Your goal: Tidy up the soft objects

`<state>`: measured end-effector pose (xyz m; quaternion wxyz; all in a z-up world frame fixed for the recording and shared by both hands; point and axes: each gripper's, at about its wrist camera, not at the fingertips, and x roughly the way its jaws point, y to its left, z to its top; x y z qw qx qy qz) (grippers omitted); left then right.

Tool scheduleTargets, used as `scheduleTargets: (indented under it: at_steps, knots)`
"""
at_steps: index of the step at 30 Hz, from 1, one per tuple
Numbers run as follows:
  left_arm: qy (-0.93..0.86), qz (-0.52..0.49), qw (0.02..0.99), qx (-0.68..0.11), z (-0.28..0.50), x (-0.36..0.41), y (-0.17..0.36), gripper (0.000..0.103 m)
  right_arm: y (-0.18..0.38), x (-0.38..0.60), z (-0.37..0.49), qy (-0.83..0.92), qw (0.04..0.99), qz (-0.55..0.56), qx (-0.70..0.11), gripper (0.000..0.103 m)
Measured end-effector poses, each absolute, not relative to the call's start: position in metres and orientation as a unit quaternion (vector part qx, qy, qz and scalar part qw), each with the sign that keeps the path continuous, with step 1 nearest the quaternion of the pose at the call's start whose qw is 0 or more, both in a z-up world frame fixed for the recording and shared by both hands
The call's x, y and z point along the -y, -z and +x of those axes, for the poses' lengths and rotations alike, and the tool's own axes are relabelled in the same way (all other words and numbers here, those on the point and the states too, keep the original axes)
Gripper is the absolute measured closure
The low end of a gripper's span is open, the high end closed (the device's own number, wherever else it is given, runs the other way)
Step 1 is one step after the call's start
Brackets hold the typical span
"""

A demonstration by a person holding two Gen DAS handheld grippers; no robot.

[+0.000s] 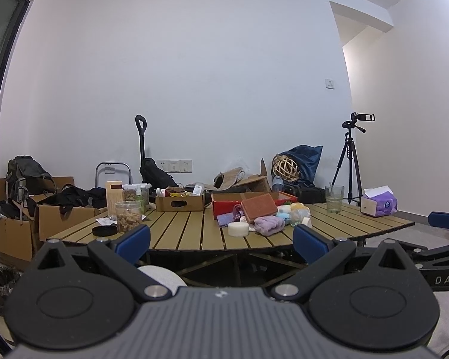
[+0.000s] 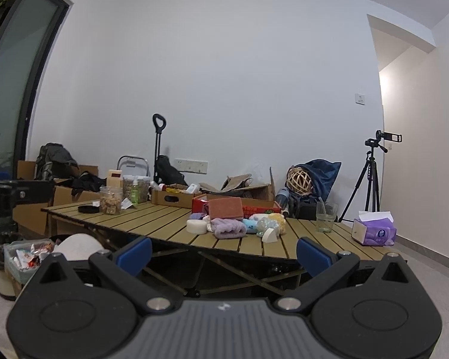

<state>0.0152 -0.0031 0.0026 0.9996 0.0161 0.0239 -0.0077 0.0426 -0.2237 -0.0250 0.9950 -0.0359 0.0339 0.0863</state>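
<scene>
A pile of soft things lies mid-table: a brown sponge block (image 1: 259, 207) (image 2: 226, 208), a purple fluffy cloth (image 1: 268, 225) (image 2: 228, 228), a white round foam puck (image 1: 238, 229) (image 2: 196, 226), and blue, yellow and white pieces (image 1: 290, 214) (image 2: 269, 223). A red box (image 1: 224, 202) (image 2: 256, 208) stands behind them. My left gripper (image 1: 221, 240) is open and empty, in front of the table's near edge. My right gripper (image 2: 223, 252) is open and empty, also short of the table, to the right of the left one.
The slatted wooden table (image 1: 182, 233) (image 2: 164, 224) also holds a cardboard box (image 1: 179, 202), jars (image 1: 128, 216), a black lid (image 1: 104, 231), a glass (image 1: 334, 199) (image 2: 325, 217) and a tissue box (image 1: 378, 205) (image 2: 374, 231). A tripod (image 1: 348, 161), boxes and bags stand behind. A bin (image 2: 24, 258) sits left.
</scene>
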Motion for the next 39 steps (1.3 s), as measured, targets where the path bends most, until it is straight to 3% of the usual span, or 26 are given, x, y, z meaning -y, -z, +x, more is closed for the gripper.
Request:
scheduleTargets:
  at_steps: [19, 28, 34, 39]
  knots:
    - [0.016, 0.025, 0.995, -0.097, 0.145, -0.005, 0.022, 0.0, 0.041, 0.234, 0.175, -0.043, 0.995, -0.004, -0.094, 0.0]
    - [0.032, 0.025, 0.989, -0.145, 0.252, 0.001, 0.045, 0.0, 0.037, 0.231, 0.28, -0.036, 0.995, -0.009, -0.093, 0.0]
    - [0.052, 0.01, 0.991, -0.124, 0.33, 0.006, 0.033, 0.001, 0.03, 0.232, 0.366, -0.053, 0.993, 0.007, -0.104, 0.0]
    - [0.073, -0.003, 0.987, -0.14, 0.411, 0.014, 0.016, 0.014, 0.016, 0.246, 0.431, -0.082, 0.992, 0.071, -0.063, 0.0]
